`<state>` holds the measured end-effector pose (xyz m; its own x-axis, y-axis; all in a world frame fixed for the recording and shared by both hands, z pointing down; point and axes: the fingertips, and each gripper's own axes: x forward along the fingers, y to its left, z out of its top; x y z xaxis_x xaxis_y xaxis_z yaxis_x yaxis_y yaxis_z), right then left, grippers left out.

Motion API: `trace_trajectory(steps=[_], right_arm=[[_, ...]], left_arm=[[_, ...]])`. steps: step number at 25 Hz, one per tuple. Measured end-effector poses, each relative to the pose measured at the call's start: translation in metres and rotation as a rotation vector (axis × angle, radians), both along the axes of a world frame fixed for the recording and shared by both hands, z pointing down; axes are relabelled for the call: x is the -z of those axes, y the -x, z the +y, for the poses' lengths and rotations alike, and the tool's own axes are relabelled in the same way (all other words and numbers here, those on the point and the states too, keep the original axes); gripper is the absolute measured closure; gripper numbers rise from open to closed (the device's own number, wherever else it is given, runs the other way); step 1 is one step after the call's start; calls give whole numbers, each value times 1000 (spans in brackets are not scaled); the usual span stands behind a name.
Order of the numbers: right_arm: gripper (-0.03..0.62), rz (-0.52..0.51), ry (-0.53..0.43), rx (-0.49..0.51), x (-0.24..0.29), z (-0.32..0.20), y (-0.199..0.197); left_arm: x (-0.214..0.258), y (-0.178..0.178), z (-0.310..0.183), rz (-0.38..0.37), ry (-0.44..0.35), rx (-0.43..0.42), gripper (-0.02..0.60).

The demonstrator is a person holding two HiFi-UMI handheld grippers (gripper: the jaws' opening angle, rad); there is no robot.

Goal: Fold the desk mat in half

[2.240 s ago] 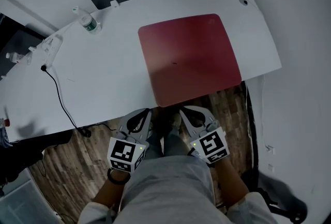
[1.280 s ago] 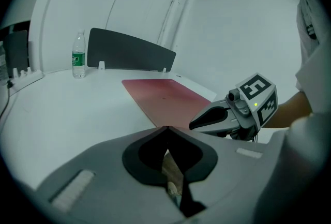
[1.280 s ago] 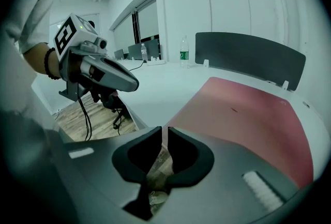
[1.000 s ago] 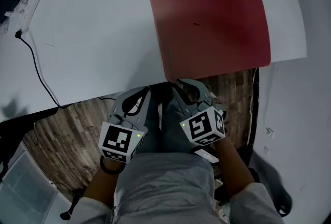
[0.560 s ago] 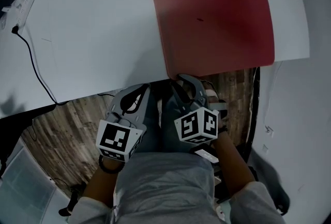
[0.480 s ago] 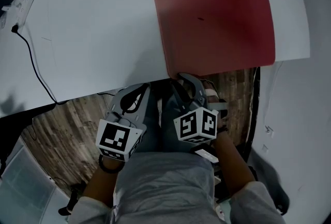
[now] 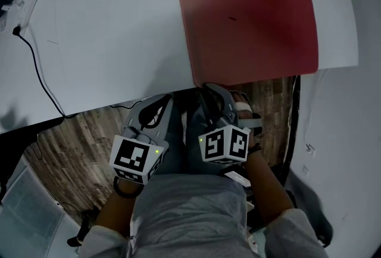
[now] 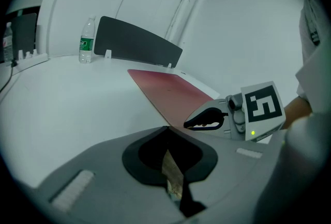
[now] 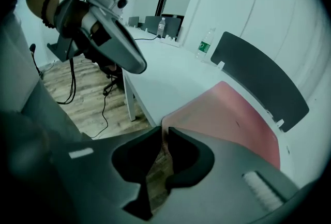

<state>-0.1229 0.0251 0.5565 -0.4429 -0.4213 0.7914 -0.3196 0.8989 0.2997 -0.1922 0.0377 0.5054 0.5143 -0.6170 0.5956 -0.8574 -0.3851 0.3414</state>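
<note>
Fingers [image 9: 190, 149] of the right gripper [image 9: 165, 132] are nearly closed and look to be pinching the near corner of the red desk mat [image 7: 247, 18]. That mat lies flat on the white table [image 7: 107, 42], with its near side at the table's edge. I think a thin pinch could let it slip out. The left gripper [image 8: 166, 129] is closed on nothing. Both grippers sit low, just off the table's edge, pointing at it.
</note>
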Motion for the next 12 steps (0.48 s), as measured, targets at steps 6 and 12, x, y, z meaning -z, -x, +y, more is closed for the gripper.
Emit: trace_trajectory(steps=[6, 12], right_arm=[[571, -74, 47, -73, 8, -3, -1], [574, -157, 96, -131, 23, -8, -6]], left_arm=[[0, -4, 1, 0, 4, -13, 563], [6, -6, 0, -2, -4, -28, 563]])
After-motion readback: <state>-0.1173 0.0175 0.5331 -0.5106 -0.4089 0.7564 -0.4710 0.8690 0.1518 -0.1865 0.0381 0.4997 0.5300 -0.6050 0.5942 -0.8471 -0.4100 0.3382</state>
